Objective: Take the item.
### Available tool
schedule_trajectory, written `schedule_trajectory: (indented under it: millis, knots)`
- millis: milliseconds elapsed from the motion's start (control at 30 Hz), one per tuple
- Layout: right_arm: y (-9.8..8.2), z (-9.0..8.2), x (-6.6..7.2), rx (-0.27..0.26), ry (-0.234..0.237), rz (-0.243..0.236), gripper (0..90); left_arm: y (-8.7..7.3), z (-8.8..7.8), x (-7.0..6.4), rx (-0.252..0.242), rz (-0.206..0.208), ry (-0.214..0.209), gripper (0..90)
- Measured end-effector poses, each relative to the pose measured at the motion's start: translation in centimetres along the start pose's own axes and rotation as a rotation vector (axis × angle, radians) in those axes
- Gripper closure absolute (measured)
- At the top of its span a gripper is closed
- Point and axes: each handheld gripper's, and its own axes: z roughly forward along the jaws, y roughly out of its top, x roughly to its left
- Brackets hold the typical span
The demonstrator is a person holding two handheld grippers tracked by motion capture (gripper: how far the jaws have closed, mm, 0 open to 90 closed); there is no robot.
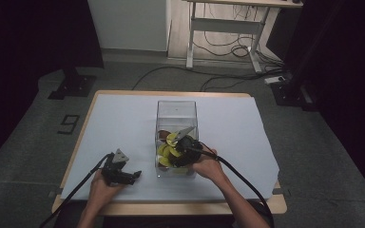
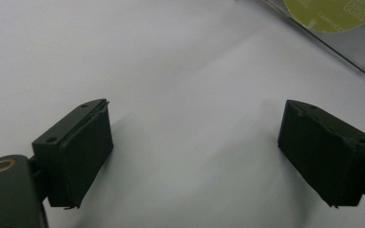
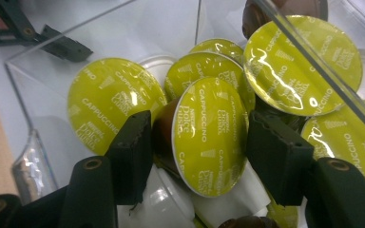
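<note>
Reaching into the clear box [image 1: 176, 110], the right gripper [image 3: 204, 142] has its jaws around a brown capsule [image 3: 209, 137] whose yellow-green lid reads "CAPPUCCINO" (Nescafé Dolce Gusto), among like capsules. Left gripper [image 2: 195, 147] rests open on the white sheet [image 1: 123, 118].

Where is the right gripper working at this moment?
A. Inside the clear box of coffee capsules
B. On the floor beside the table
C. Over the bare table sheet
A: the right gripper reaches into the clear box, its jaws on either side of a yellow-lidded capsule.
</note>
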Motion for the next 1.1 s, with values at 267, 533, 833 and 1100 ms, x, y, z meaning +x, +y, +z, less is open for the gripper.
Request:
schedule_trajectory:
  millis: [267, 533, 833, 1100]
  knots:
    - [0.2, 0.4, -0.1, 0.017, 0.014, 0.007, 42.0, 0.0, 0.0, 0.0, 0.0, 0.0, 0.0, 10.5]
    - [0.5, 0.3, 0.0, 0.023, 0.008, 0.023, 50.6, 0.0, 0.0, 0.0, 0.0, 0.0, 0.001, 10.5]
    - [0.4, -0.4, -0.3, 0.016, -0.019, 0.028, 58.3, 0.0, 0.0, 0.0, 0.0, 0.0, 0.001, 10.5]
    - [0.6, 0.9, 0.0, 0.056, -0.046, -0.011, 51.7, 0.0, 0.0, 0.0, 0.0, 0.0, 0.0, 10.5]
